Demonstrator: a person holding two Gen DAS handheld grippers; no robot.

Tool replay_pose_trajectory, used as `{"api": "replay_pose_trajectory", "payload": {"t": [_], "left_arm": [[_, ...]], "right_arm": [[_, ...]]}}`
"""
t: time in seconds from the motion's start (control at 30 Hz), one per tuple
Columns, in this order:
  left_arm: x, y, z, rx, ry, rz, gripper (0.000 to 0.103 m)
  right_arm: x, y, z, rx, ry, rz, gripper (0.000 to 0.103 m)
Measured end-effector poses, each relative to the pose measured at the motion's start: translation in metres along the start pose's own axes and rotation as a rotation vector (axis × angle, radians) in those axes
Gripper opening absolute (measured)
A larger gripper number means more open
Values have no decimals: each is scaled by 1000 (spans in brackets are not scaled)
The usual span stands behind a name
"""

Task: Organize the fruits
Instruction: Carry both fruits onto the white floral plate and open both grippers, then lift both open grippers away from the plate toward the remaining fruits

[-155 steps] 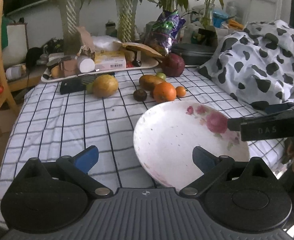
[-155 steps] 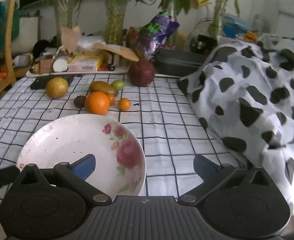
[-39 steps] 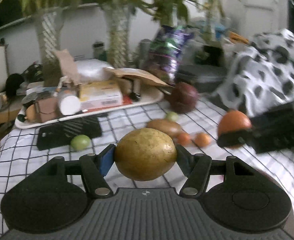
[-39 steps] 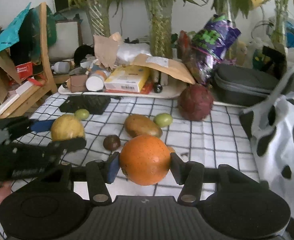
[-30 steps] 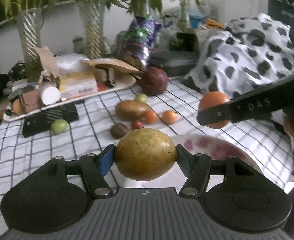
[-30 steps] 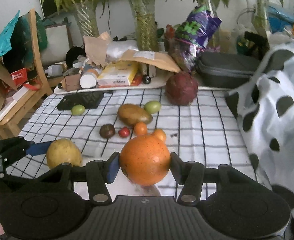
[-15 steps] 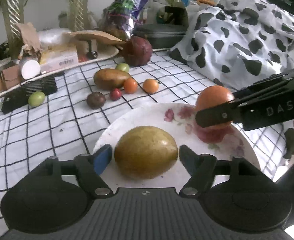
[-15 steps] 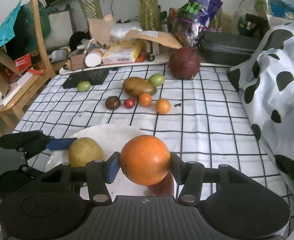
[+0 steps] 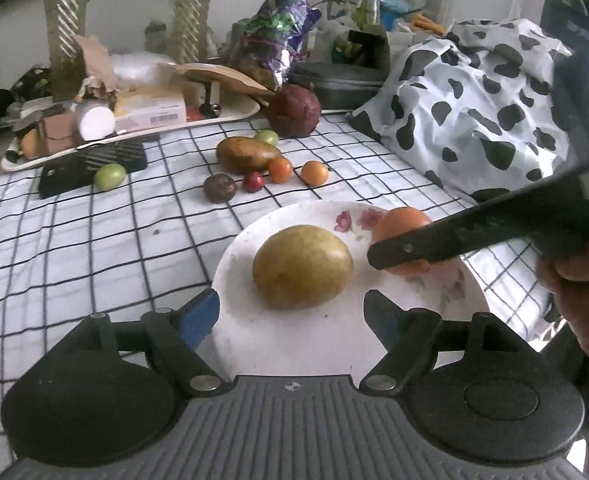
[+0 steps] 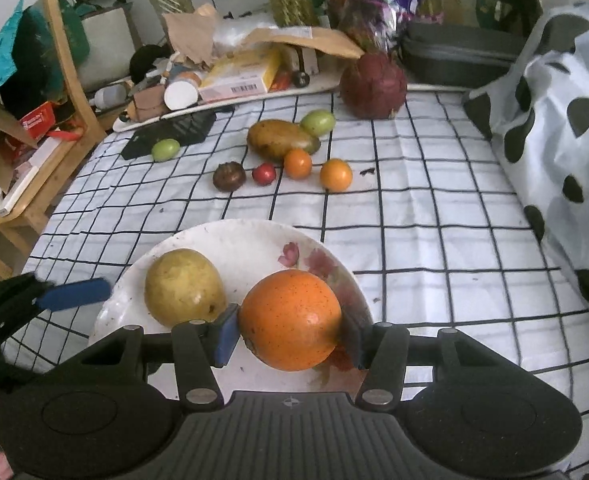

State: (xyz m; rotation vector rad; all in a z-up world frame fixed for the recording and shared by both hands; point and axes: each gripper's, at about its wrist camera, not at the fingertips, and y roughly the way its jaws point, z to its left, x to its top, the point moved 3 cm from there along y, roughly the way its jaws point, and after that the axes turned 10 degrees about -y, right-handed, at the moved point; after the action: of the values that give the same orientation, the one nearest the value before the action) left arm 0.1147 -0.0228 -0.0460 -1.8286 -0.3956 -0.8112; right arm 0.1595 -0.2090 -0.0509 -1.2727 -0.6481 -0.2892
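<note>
A white flowered plate [image 9: 294,340] [image 10: 238,244] sits at the near edge of the checked tablecloth. A yellow-green round fruit [image 9: 302,266] [image 10: 182,288] lies on it. My left gripper [image 9: 290,310] is open just behind the fruit, its pads clear of it; its blue pad [image 10: 74,294] shows at the plate's left. My right gripper [image 10: 290,336] is shut on a large orange [image 10: 290,320] [image 9: 400,220], held low over the plate's right half. Whether the orange touches the plate I cannot tell. Farther back lie a brown mango [image 10: 280,140], two small oranges, a red fruit and a dark fruit.
A dark red round fruit [image 10: 374,86] and two green fruits lie near the back. A cluttered white tray [image 10: 230,96] and a black flat object [image 10: 174,132] stand behind. A cow-print cloth [image 10: 554,120] bounds the right side, a wooden chair [image 10: 66,80] the left.
The left gripper lowered the yellow-green fruit onto the plate, let it go and drew back. The right gripper brought the orange down over the plate.
</note>
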Motion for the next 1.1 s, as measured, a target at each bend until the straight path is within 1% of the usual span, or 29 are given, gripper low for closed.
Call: {"api": "replay_pose_trajectory", "payload": {"t": [0.1, 0.13, 0.17, 0.2, 0.23, 0.27, 0.3, 0.4, 0.63, 0.73, 0.83, 1.0, 1.1], "left_arm": [[-3, -10, -1, -7, 2, -11, 79], [-3, -14, -1, -7, 4, -17, 79], [-4, -18, -2, -3, 6, -20, 79], [-5, -21, -2, 3, 7, -21, 79], [-5, -25, -3, 9, 9, -24, 79], [-5, -29, -3, 16, 12, -28, 79], [-4, -33, -4, 28, 16, -29, 79], [-1, -44, -4, 64, 20, -36, 79], [11, -61, 2, 128, -18, -21, 79], [20, -66, 2, 154, -39, 0, 79], [28, -69, 3, 147, -47, -2, 79], [28, -60, 9, 142, -43, -25, 79], [27, -51, 15, 160, -61, -15, 79]], "right_arm": [[2, 6, 1, -10, 14, 21, 56], [2, 5, 2, -12, 14, 23, 58], [3, 4, 2, -18, 11, 14, 72], [3, 0, 3, -6, 7, -10, 91], [4, -6, 5, 7, 4, -41, 99], [5, -12, 7, -2, -6, -67, 103], [4, -19, 10, -26, -30, -93, 103], [-1, -31, 15, -71, -66, -108, 103], [-16, -54, 22, -114, -70, -125, 103], [-23, -62, 23, -123, -57, -129, 103], [-27, -67, 23, -140, -57, -135, 103], [-28, -66, 21, -174, -63, -138, 103], [-30, -62, 21, -188, -73, -136, 103]]}}
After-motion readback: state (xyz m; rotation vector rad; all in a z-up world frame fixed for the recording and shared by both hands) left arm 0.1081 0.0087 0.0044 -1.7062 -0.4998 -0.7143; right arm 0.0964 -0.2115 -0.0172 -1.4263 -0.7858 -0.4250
